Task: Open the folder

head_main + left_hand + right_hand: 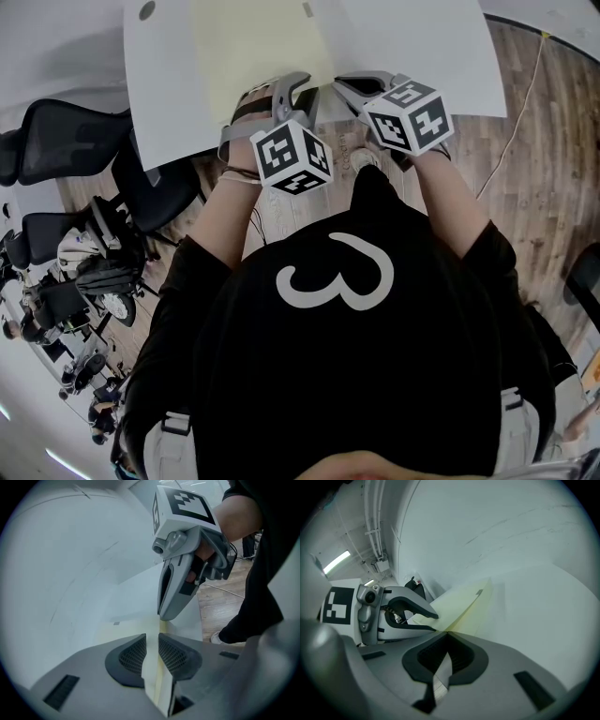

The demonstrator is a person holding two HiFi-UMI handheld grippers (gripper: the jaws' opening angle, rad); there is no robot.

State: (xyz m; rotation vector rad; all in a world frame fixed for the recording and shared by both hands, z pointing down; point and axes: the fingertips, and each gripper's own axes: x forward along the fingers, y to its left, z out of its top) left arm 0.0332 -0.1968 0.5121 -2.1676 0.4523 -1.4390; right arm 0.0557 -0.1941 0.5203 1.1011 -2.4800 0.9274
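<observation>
Folder: pale yellow folder (262,47) (129,629) (464,604), thin and flat, with a small grey tab near its far edge.
Place: it lies on the white table (422,47), its near edge at the table's front edge, just ahead of the person.
Left gripper: the left gripper (298,86) (151,641) (423,619) points downward at the folder's near edge. Its jaws stand narrow, pads pressed on a white layer and a yellow layer held together.
Right gripper: the right gripper (361,86) (165,615) (446,639) sits just beside the left one on the same edge, tilted less steeply, its jaws nearly together on a thin strip of the folder's edge.
Hands: the left hand (246,101) wraps its grip, and both forearms reach forward side by side.
Contents: whether sheets lie inside cannot be told.
Surroundings: black office chairs (56,141) on the wooden floor (534,141).
</observation>
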